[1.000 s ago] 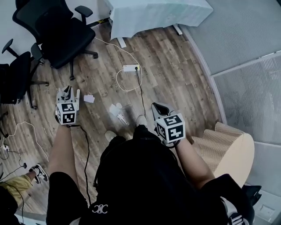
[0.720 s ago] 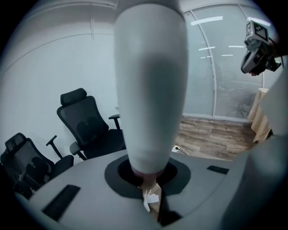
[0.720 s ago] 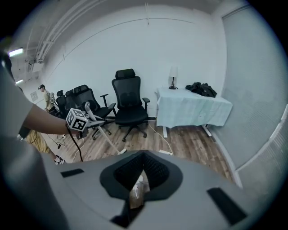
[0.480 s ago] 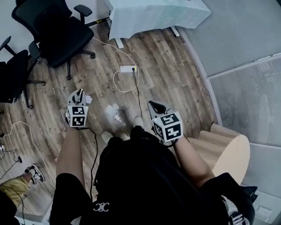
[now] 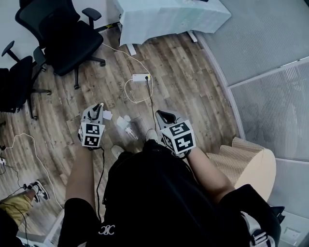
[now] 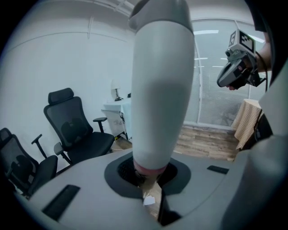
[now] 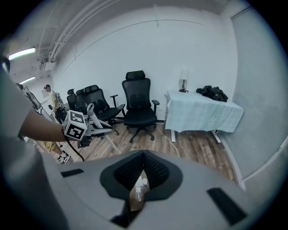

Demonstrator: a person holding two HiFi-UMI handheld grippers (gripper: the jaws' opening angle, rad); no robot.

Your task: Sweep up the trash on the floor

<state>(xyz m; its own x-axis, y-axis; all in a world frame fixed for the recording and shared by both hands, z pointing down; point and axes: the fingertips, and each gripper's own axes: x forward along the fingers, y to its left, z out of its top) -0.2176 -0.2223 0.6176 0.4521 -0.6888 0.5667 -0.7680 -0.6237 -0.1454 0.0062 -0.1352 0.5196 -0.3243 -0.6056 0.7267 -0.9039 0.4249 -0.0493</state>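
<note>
Scraps of white paper [image 5: 124, 119] and a small clear bottle [image 5: 132, 131] lie on the wooden floor [image 5: 183, 82] between my two grippers. My left gripper [image 5: 94, 110] hovers just left of them, shut on a thick pale handle [image 6: 162, 90] that runs up through its jaws. Under that handle, one white scrap [image 6: 148, 201] shows through the jaw gap. On the other side of the trash is my right gripper [image 5: 162, 116], jaws together with nothing between them. The scraps and bottle [image 7: 140, 191] appear through its jaw hollow.
Black office chairs [image 5: 63, 34] stand at the back left. A table under a pale cloth [image 5: 169, 14] is at the back. A power strip with looped cables [image 5: 141, 76] lies on the floor. A beige covered object [image 5: 246, 159] is at the right, beside grey carpet [image 5: 260, 43].
My left gripper has moved right and nearer to the trash, carrying the handle. The right gripper has shifted slightly left.
</note>
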